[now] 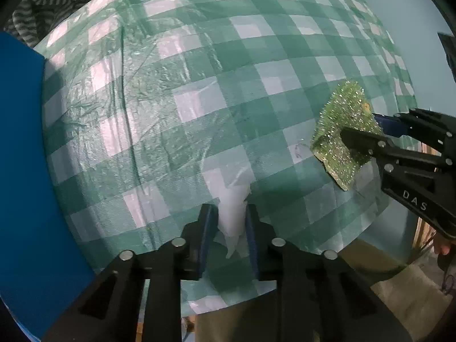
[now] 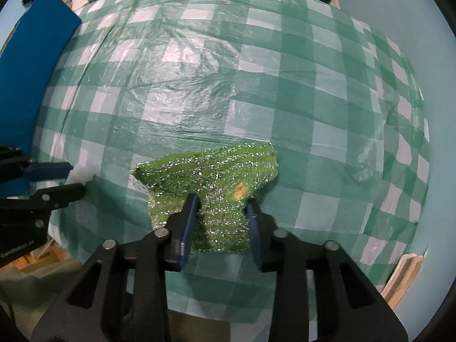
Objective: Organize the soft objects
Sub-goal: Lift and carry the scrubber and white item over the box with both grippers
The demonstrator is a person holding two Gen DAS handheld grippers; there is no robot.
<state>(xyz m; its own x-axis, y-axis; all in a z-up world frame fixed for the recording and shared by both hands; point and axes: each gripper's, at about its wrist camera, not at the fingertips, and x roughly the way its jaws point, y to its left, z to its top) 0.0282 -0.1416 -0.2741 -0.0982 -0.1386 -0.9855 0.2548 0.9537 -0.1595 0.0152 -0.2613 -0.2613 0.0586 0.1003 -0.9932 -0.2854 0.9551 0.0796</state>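
A green glitter sheet point(image 2: 211, 168), folded and crumpled, hangs just above the checked tablecloth point(image 2: 199, 85). My right gripper point(image 2: 223, 205) is shut on its lower part. In the left wrist view the same sheet point(image 1: 339, 119) shows at the right, in the right gripper point(image 1: 359, 126). My left gripper point(image 1: 230, 219) is shut on a white crumpled soft piece point(image 1: 233, 213), thin like tissue or plastic film, near the table's front edge. The right wrist view has the left gripper point(image 2: 77, 178) at the far left with the white piece point(image 2: 82, 175) between its fingers.
A wrinkled clear film covers the green and white checked tablecloth point(image 1: 171, 85). A blue board point(image 1: 22, 142) stands along the table's left side. Striped fabric point(image 1: 42, 0) lies beyond the far left corner. Pale wooden pieces point(image 2: 404, 273) sit past the table's right front edge.
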